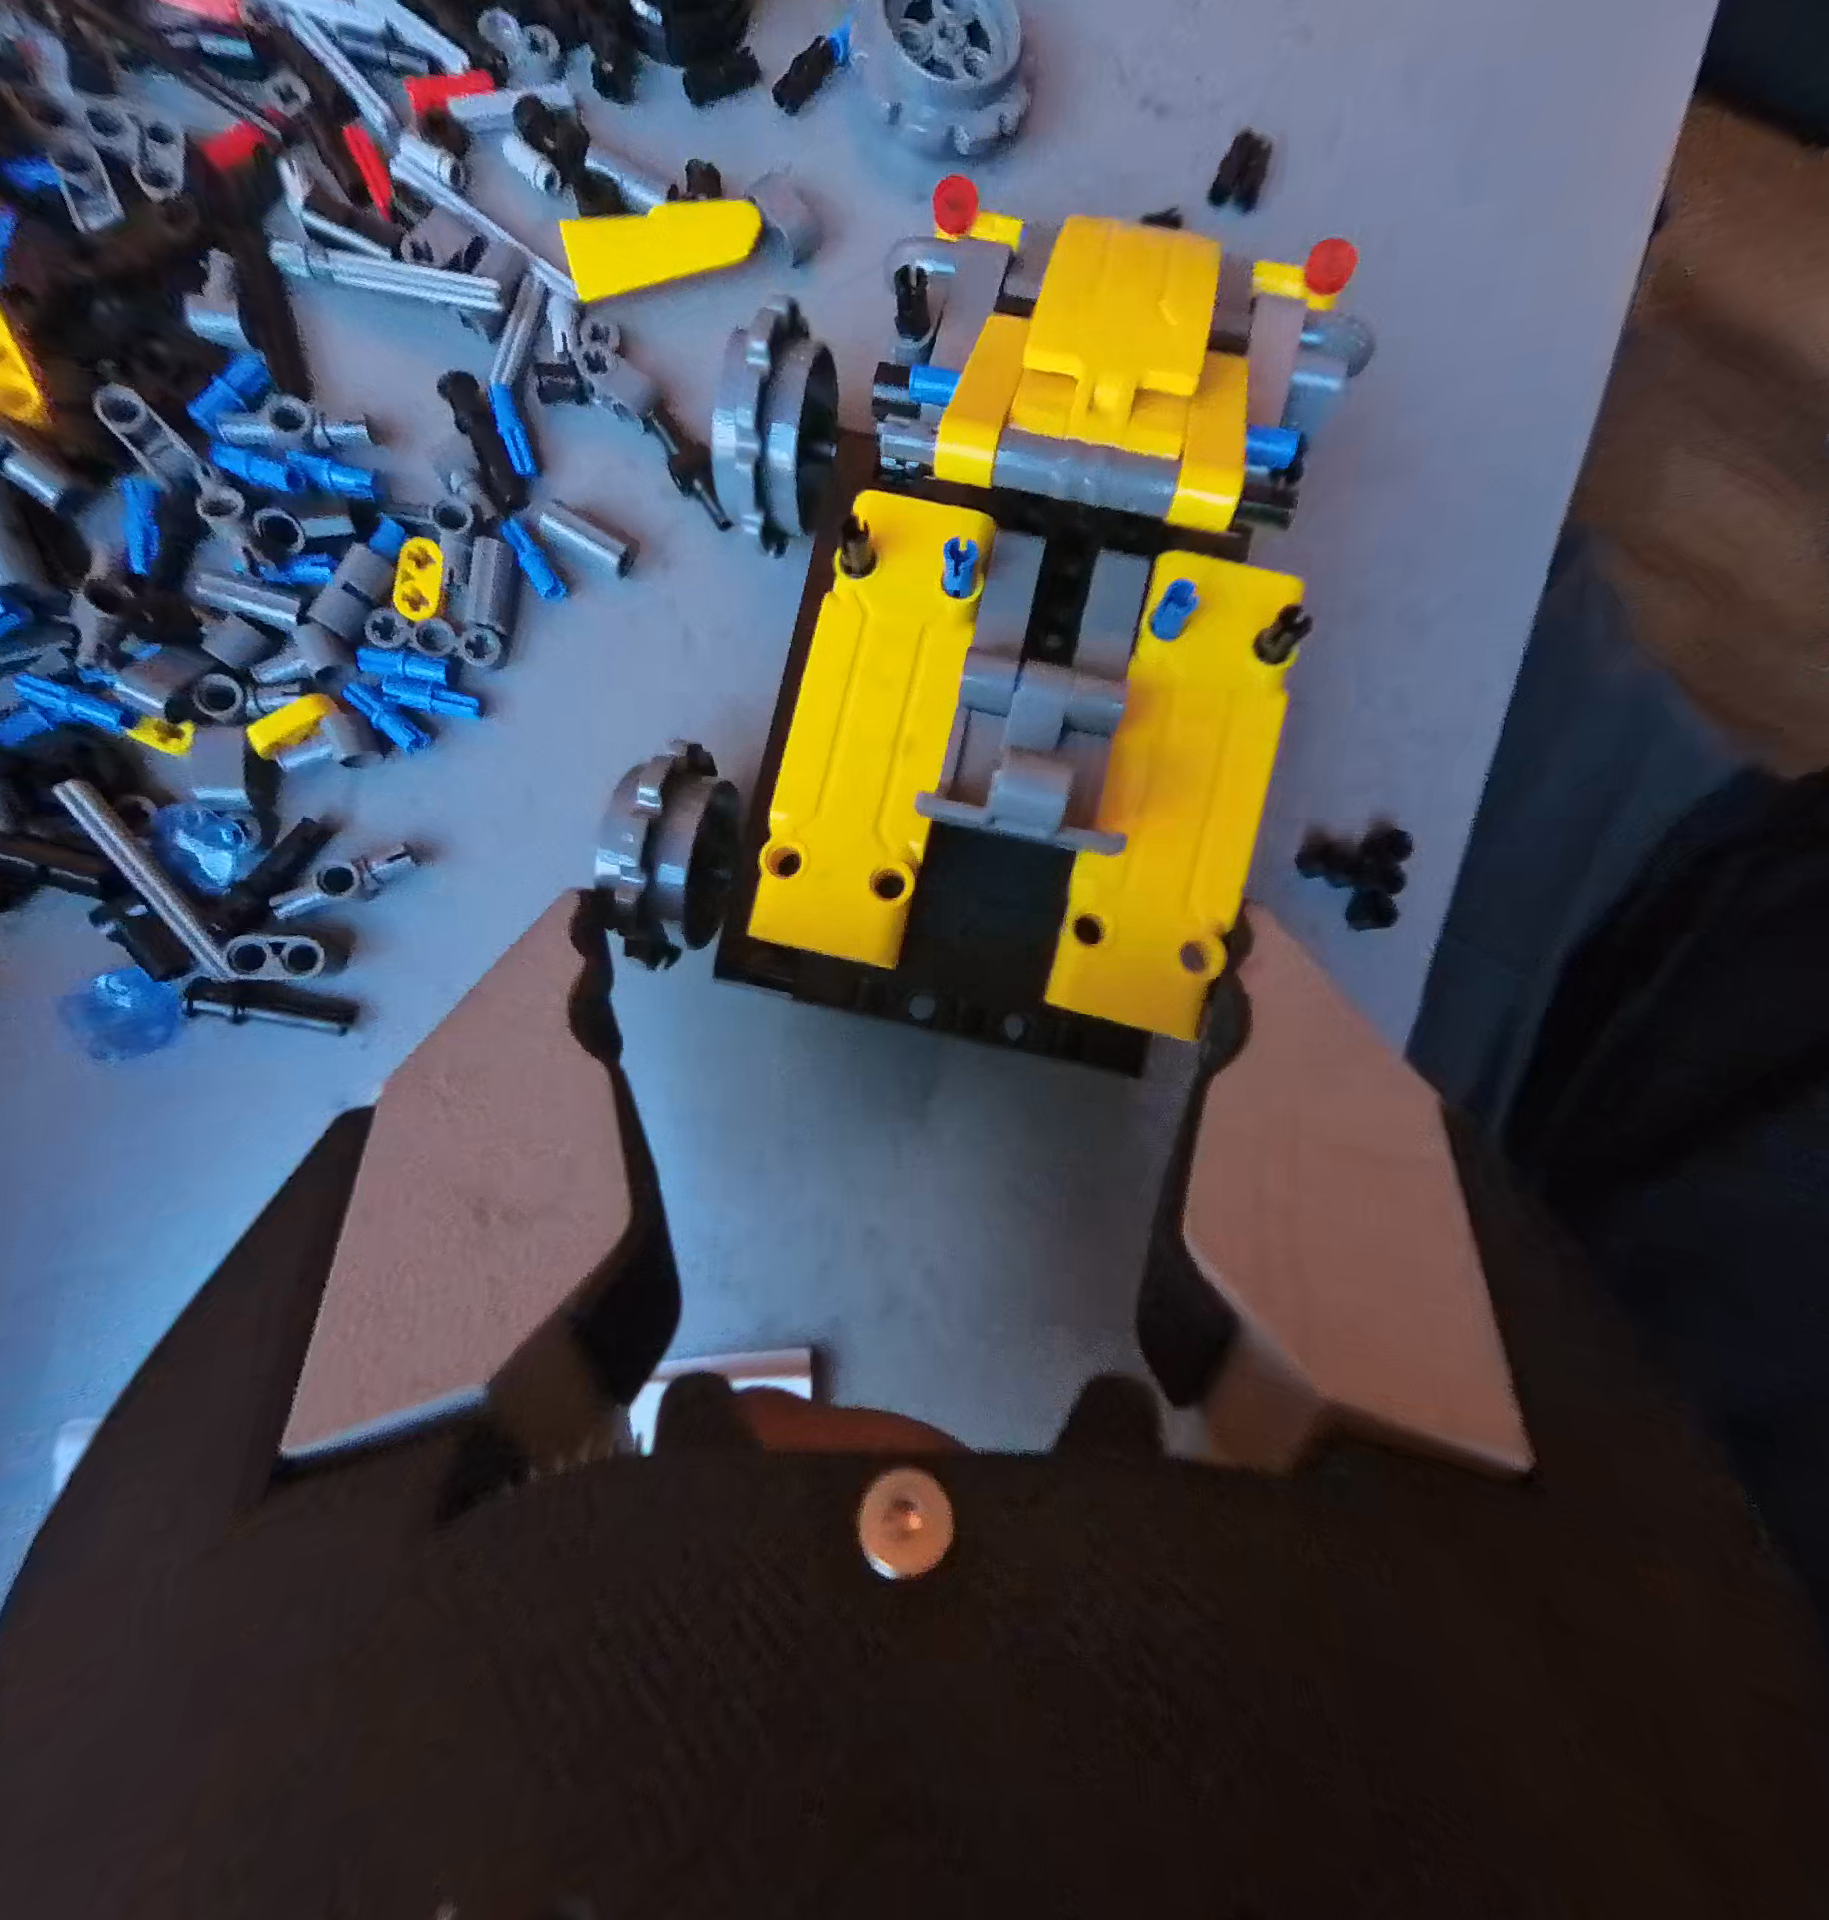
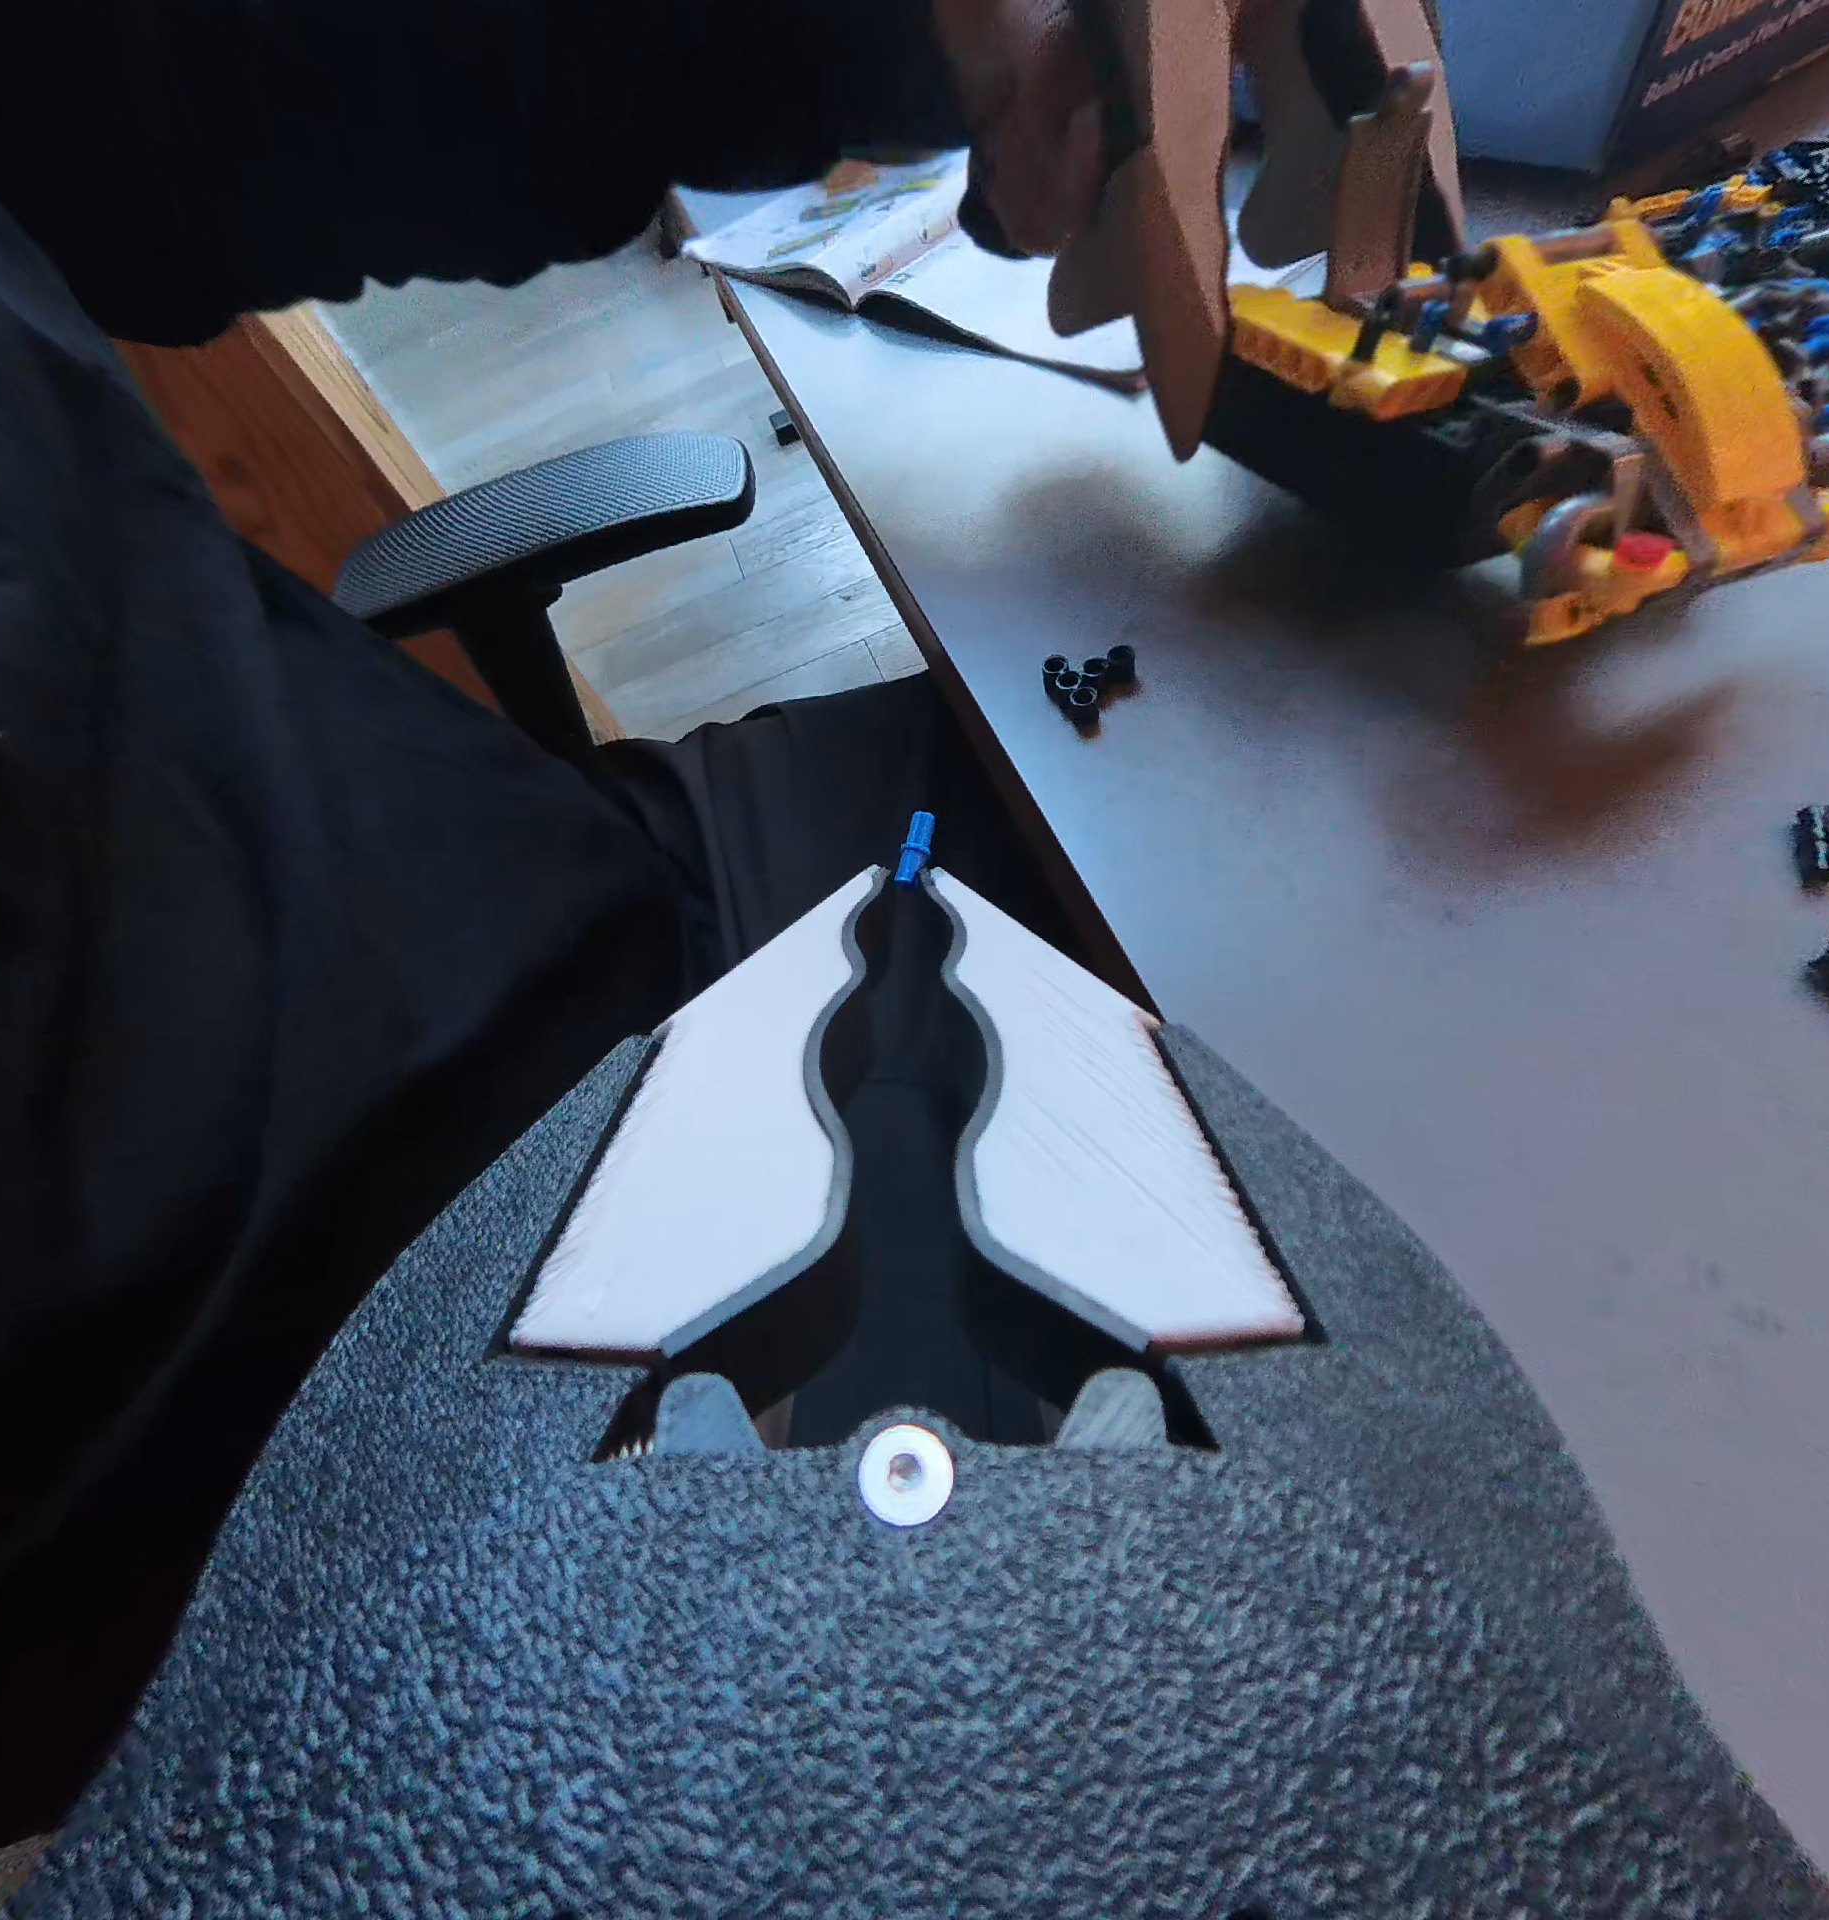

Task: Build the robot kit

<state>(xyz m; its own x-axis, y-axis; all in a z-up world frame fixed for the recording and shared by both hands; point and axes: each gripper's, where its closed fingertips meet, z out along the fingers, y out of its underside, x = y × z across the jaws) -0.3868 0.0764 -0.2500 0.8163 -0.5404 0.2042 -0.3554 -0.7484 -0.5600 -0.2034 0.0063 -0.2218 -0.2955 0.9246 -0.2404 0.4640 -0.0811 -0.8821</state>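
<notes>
Pinching a blue pin (image 2: 912,850), right tool (image 2: 902,878) hangs off the counter (image 2: 1409,1039) edge | left tool (image 1: 910,956) wide, straddling yellow model's (image 1: 1035,665) rear | wheel hubs (image 1: 775,416) beside it, loose parts (image 1: 266,520) piled left

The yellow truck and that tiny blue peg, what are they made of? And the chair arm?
The yellow truck looks like hard, glossy moulded plastic: smooth panels catching the light, round pin holes. The blue peg, pinched in the right gripper, seems the same plastic, ridged and shiny. The chair arm looks like soft, matte padding or rubber, with a fine dotted texture; which one is unclear.
</notes>
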